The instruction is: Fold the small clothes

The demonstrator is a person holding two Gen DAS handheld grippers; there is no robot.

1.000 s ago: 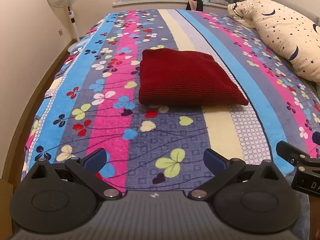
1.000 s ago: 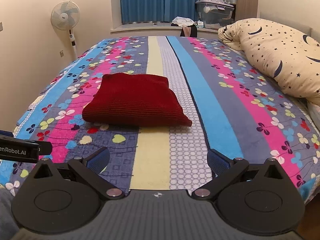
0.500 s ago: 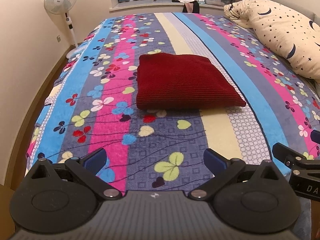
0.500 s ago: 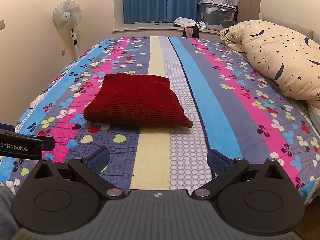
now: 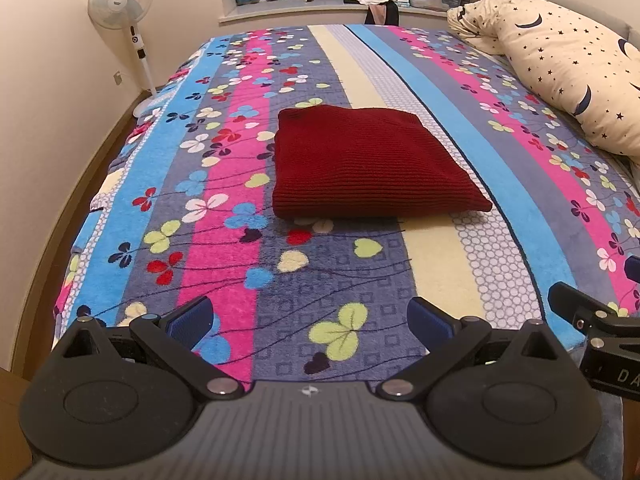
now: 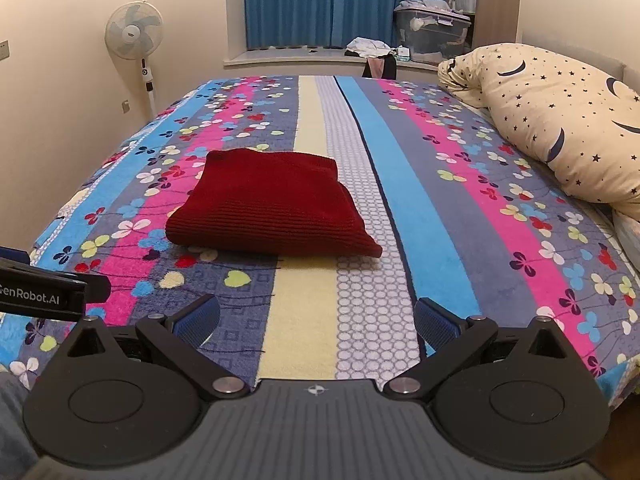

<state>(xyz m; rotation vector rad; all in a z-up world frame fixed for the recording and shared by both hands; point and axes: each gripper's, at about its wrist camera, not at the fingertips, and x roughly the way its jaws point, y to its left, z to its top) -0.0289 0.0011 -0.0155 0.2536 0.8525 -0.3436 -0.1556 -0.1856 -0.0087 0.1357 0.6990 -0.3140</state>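
A striped floral blanket (image 6: 440, 208) covered the bed. A cream pillow (image 6: 560, 120) with moons and stars lay along its right side. A white fan (image 6: 134, 36) stood by the left wall. Blue curtains (image 6: 320, 0) hung behind the sill (image 6: 288, 56), where loose clothes (image 6: 366, 46) lay beside a clear bin (image 6: 434, 32).

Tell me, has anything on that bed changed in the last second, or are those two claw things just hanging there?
Very little. Both views shift slightly, so the left gripper and right gripper drifted a bit, remaining open and empty near the bed's near edge. Nothing was grabbed or released. The folded red garment lay unmoved on the striped blanket, and the star-print pillow stayed put.
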